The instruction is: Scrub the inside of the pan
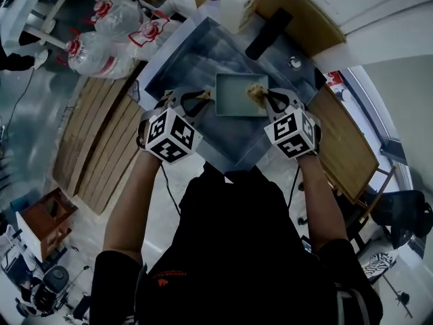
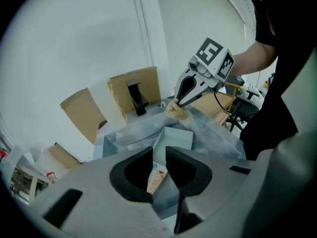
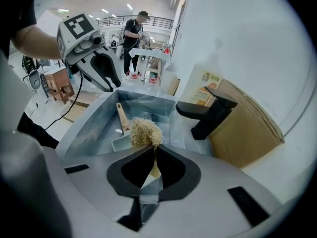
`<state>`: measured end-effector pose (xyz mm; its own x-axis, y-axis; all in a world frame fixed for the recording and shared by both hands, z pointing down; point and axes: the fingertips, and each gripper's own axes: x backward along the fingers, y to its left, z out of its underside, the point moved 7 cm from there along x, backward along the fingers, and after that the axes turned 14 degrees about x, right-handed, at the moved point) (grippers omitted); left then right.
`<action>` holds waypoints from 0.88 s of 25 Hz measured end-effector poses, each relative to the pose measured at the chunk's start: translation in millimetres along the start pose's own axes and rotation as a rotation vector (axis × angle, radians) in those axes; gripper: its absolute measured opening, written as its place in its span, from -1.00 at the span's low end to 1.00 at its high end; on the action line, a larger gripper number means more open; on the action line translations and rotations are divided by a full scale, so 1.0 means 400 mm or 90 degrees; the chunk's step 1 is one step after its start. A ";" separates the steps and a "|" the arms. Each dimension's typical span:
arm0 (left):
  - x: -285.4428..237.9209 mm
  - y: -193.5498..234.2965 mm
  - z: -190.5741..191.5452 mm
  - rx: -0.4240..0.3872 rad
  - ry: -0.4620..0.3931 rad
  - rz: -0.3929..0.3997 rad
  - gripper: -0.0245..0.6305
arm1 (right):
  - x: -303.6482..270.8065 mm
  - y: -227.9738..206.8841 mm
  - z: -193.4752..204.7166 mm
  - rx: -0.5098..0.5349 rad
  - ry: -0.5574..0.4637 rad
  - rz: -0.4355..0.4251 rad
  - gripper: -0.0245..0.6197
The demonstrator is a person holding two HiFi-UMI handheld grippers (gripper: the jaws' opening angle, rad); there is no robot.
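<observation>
Head view shows the left gripper (image 1: 198,100), jaws narrowly parted and empty, poised over the handle (image 3: 121,117) of the pan (image 1: 233,103) lying in the sink (image 1: 177,66). The right gripper (image 1: 266,98) clamps a scrubber (image 1: 257,91) by the pan's right edge. Scrubbing seems about to start: grip the handle, then press the scrubber inside.

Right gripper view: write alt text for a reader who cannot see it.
The right tool grips a tan fibrous scrubber over a rectangular pan with a wooden handle, lying in a sink. The left tool hangs over the handle, and a black faucet stands at right.
</observation>
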<state>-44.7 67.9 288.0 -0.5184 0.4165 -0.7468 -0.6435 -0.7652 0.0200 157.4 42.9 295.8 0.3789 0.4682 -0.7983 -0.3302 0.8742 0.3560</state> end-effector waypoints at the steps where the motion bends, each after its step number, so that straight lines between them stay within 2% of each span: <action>1: 0.012 -0.009 -0.001 0.016 -0.016 -0.004 -0.66 | 0.010 0.000 -0.003 0.000 -0.006 0.005 -0.85; 5: 0.060 -0.035 0.001 0.062 -0.069 -0.020 -0.76 | 0.054 -0.001 -0.017 -0.010 -0.035 0.026 -0.85; 10: 0.103 -0.058 0.020 0.086 -0.089 -0.020 -0.81 | 0.098 0.006 -0.020 -0.022 -0.048 0.046 -0.85; 17: 0.142 -0.102 0.040 0.127 -0.159 0.041 -0.83 | 0.144 0.028 -0.016 -0.050 -0.070 0.068 -0.85; 19: 0.148 -0.108 0.050 0.150 -0.174 0.049 -0.83 | 0.152 0.035 -0.018 -0.060 -0.079 0.073 -0.85; 22: 0.155 -0.117 0.060 0.151 -0.179 0.052 -0.83 | 0.165 0.045 -0.030 -0.052 -0.086 0.076 -0.85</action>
<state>-60.2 141.3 256.6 -0.6870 0.5018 -0.5256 -0.6885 -0.6808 0.2500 166.0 88.0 243.5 0.4429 0.5861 -0.6785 -0.4472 0.8003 0.3995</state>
